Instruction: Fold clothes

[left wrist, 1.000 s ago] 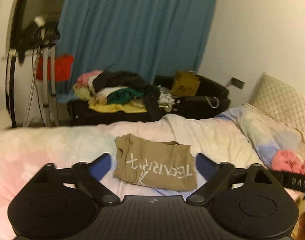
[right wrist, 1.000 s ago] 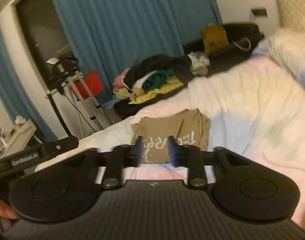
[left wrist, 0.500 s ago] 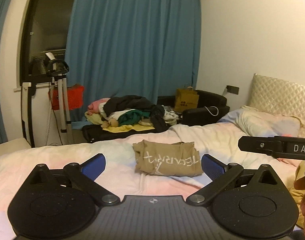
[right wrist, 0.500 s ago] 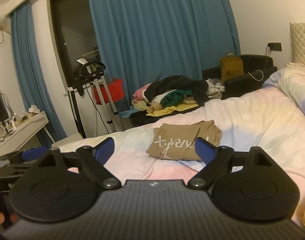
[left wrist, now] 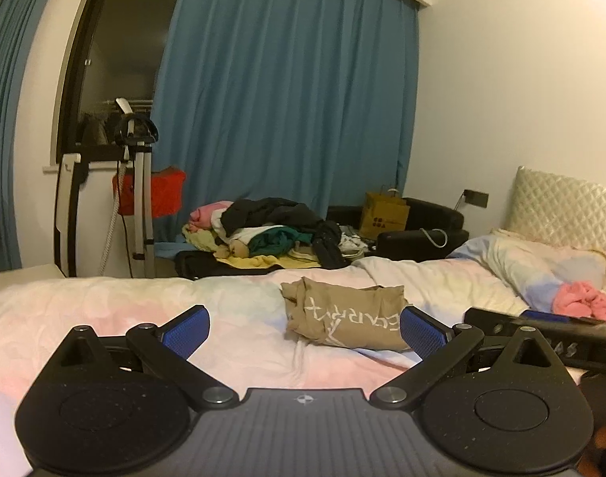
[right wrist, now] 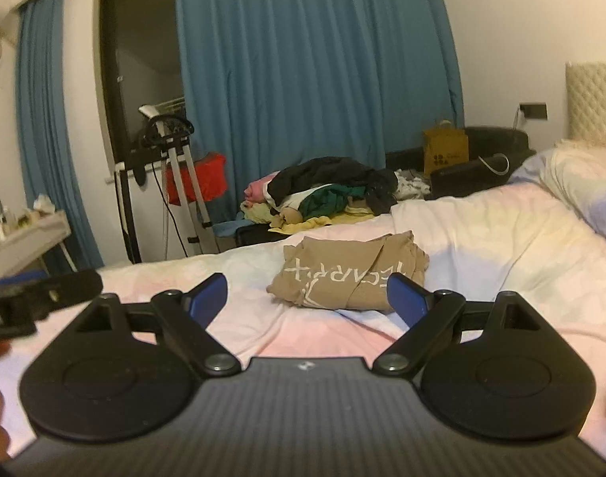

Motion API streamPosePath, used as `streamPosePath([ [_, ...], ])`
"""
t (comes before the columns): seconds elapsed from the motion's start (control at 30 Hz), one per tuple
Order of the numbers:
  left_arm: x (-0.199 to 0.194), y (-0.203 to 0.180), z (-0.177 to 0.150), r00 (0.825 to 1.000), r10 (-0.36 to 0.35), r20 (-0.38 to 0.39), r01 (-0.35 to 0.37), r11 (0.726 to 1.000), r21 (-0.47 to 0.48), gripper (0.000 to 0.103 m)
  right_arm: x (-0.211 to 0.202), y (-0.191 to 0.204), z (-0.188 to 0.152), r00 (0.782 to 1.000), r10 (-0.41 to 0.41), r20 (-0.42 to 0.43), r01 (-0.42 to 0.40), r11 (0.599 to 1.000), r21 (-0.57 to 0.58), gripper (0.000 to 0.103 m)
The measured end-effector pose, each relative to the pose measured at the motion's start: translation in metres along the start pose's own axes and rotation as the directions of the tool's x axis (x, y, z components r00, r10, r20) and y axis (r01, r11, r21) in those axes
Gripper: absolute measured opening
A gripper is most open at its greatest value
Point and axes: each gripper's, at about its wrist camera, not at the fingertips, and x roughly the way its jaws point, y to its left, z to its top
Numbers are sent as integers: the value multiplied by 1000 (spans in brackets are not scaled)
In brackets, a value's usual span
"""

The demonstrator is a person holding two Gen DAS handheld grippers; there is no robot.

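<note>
Nearest the left wrist camera, the left gripper (left wrist: 304,328) stands with its blue pads (left wrist: 185,328) spread wide and nothing between them, above the pale pink bedcover (left wrist: 104,310). The right gripper (right wrist: 306,294) is likewise released; its jaws have just been opening and nothing is pinched between them. Just beyond both sets of tips lies the folded tan shirt (left wrist: 344,318), white lettering up, resting flat on the bed and clear of every pad; in the left view it sits toward the right-hand finger, in the right view (right wrist: 348,274) roughly centred between the fingers. Farther off, past the bed's edge, is a heap of mixed clothes (left wrist: 271,230), then the blue curtain (left wrist: 287,99).
</note>
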Motion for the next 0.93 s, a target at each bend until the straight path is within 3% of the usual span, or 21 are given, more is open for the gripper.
streamPosePath([
  [0.3,7,12,-17,999,12,33,-11,999,-31,103,10,-4,-15,1000,-17,-11,17,1000,13,89],
  [0.93,15,11,-29,999,36,9,-36,999,-24,103,17,-1,-25,998,-46,-38,46,999,-13,89],
])
